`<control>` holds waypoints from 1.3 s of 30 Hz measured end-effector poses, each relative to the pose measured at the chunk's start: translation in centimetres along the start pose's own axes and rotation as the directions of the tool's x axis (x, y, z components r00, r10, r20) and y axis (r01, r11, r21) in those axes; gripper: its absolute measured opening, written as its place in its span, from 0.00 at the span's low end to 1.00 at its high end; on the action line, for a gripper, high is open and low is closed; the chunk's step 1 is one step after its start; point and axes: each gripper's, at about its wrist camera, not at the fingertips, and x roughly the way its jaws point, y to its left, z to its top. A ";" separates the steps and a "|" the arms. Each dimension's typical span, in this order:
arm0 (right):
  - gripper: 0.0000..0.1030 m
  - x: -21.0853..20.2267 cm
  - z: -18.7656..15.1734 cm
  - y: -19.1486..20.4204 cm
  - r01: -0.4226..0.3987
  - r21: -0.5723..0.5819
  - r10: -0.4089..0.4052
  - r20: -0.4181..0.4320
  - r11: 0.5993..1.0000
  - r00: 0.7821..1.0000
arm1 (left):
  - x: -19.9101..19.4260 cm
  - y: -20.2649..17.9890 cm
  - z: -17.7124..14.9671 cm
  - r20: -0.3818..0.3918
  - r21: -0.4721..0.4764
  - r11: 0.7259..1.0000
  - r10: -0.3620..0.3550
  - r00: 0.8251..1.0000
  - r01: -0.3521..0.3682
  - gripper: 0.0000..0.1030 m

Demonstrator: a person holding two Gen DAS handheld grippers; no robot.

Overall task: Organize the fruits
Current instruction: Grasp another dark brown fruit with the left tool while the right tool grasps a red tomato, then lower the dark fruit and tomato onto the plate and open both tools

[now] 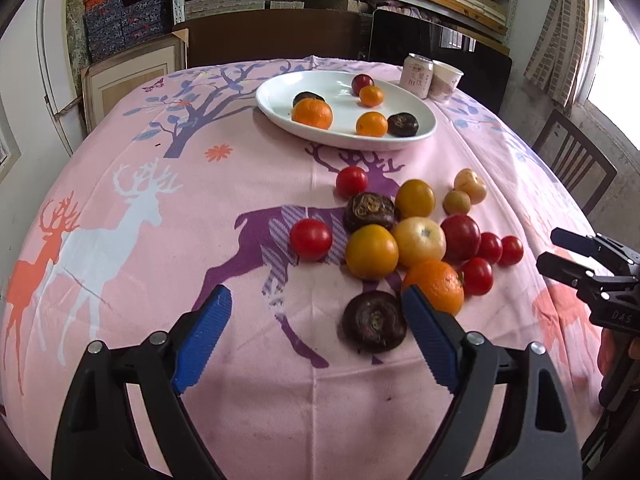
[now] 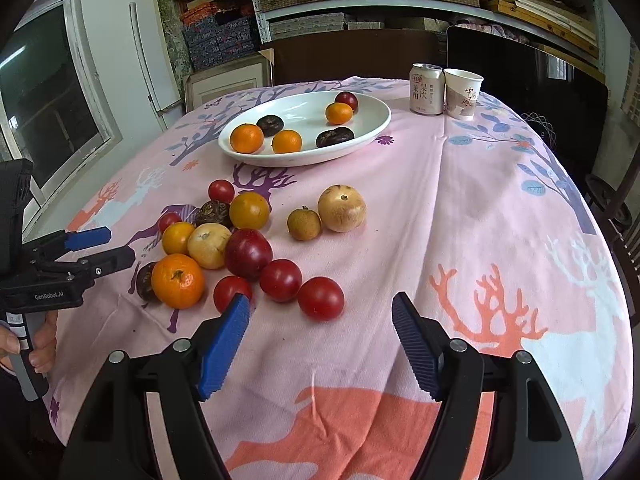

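Note:
A white oval plate [image 1: 412, 138] [image 2: 360, 144] at the far side holds several fruits: oranges, dark chestnuts and a red one. A pile of loose fruit lies on the pink cloth. My left gripper [image 1: 316, 300] is open and empty; a dark chestnut [image 1: 374, 321] lies just inside its right finger, with an orange [image 1: 438, 286] behind that finger. My right gripper [image 2: 320, 308] is open and empty, with a red tomato [image 2: 321, 298] between its fingertips and another [image 2: 230, 290] by the left finger. The right gripper shows at the edge of the left wrist view [image 1: 560, 254].
A drink can [image 1: 417, 75] [image 2: 427, 89] and a paper cup [image 1: 445, 80] [image 2: 462, 94] stand behind the plate. A pale round fruit [image 2: 342, 208] and a small brown one [image 2: 304, 223] lie apart from the pile. A chair [image 1: 576, 164] stands at the table's right.

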 end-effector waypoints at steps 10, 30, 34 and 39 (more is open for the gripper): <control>0.72 0.2 -1.1 -0.2 -0.009 0.011 0.009 -0.016 1.000 1.000 | 1.5 -1.7 -1.3 -0.065 0.062 0.998 -0.015 0.998 0.019 0.83; 0.55 5.2 0.7 0.6 0.055 -0.095 -0.066 -0.120 0.994 0.991 | 3.3 -2.5 -0.8 -0.070 0.094 0.994 -0.051 0.996 0.058 0.40; 0.27 5.4 1.1 1.0 0.032 -0.117 -0.048 -0.133 0.993 0.990 | 3.4 -2.4 -0.8 -0.070 0.089 0.994 -0.057 0.996 0.063 0.40; 0.27 4.3 0.4 0.9 0.024 -0.103 -0.036 -0.118 0.994 0.992 | 3.4 -2.4 -0.7 -0.070 0.093 0.994 -0.053 0.996 0.059 0.40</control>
